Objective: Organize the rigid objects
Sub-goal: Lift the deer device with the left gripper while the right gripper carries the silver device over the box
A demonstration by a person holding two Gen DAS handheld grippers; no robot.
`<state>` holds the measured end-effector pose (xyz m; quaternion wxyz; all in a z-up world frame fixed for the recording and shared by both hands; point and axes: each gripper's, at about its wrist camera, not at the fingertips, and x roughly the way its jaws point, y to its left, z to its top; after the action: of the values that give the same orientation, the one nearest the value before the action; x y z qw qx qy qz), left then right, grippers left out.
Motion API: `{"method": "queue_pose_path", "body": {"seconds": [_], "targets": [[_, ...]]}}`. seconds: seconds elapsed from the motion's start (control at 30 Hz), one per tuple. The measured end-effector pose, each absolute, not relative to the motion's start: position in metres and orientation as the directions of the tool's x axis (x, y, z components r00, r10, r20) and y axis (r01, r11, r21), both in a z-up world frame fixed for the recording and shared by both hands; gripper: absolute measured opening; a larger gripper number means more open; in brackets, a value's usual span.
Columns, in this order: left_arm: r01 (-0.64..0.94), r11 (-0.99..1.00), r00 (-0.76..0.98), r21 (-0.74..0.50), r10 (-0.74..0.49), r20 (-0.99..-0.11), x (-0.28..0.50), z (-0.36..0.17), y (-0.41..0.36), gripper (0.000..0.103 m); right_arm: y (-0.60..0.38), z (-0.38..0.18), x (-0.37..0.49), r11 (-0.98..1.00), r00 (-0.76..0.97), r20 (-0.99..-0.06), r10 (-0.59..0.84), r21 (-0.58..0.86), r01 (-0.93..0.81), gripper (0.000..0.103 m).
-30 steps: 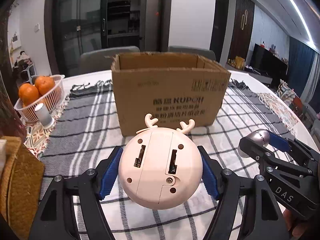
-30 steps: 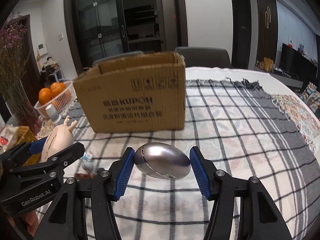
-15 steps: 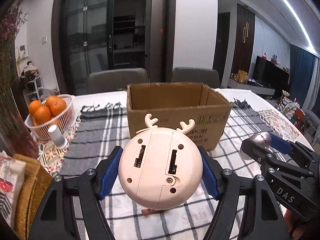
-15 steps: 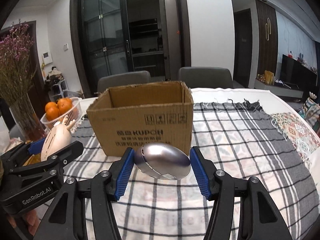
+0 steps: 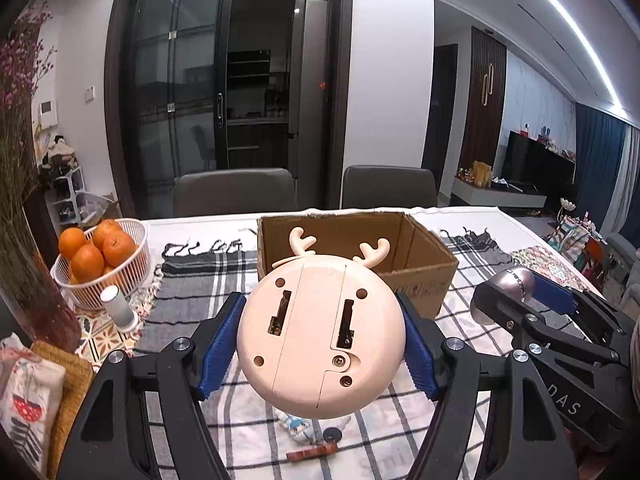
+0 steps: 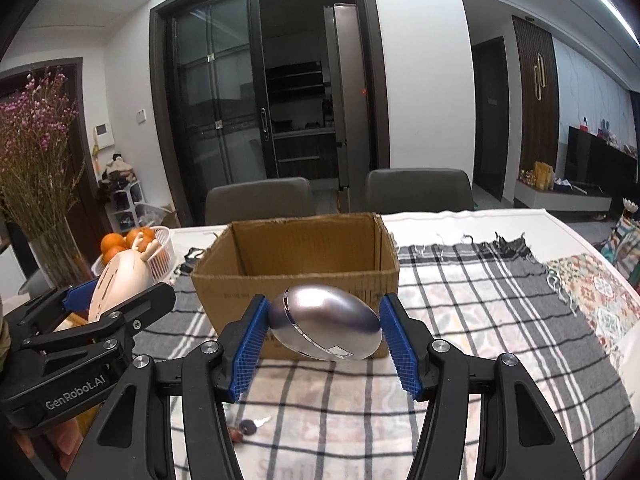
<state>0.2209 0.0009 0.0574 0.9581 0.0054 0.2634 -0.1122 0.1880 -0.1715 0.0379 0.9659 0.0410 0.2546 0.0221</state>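
Both wrist cameras sit above the counter (image 5: 472, 224), looking forward along their jaws toward the open cardboard box (image 5: 424, 264) (image 6: 296, 280) and the dark glass doors behind. The left view looks from the left, the right view from the right; each catches the other gripper at its edge.

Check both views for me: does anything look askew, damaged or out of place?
Nothing is damaged or spilled. The silver mouse sits tilted between the right tool's pads, and small loose items, including a key, lie on the plaid cloth in front of the cardboard box. The left tool holds the deer-shaped gadget squarely.
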Motion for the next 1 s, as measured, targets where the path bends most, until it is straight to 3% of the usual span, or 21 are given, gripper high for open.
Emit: {"method": "queue_pose_path", "body": {"seconds": [1.0], "targets": [[0.187, 0.982, 0.867, -0.002, -0.166, -0.471, 0.286, 0.092, -0.011, 0.073, -0.181, 0.079, 0.262, 0.998, 0.892, -0.449, 0.056, 0.061, -0.032, 0.058]]}}
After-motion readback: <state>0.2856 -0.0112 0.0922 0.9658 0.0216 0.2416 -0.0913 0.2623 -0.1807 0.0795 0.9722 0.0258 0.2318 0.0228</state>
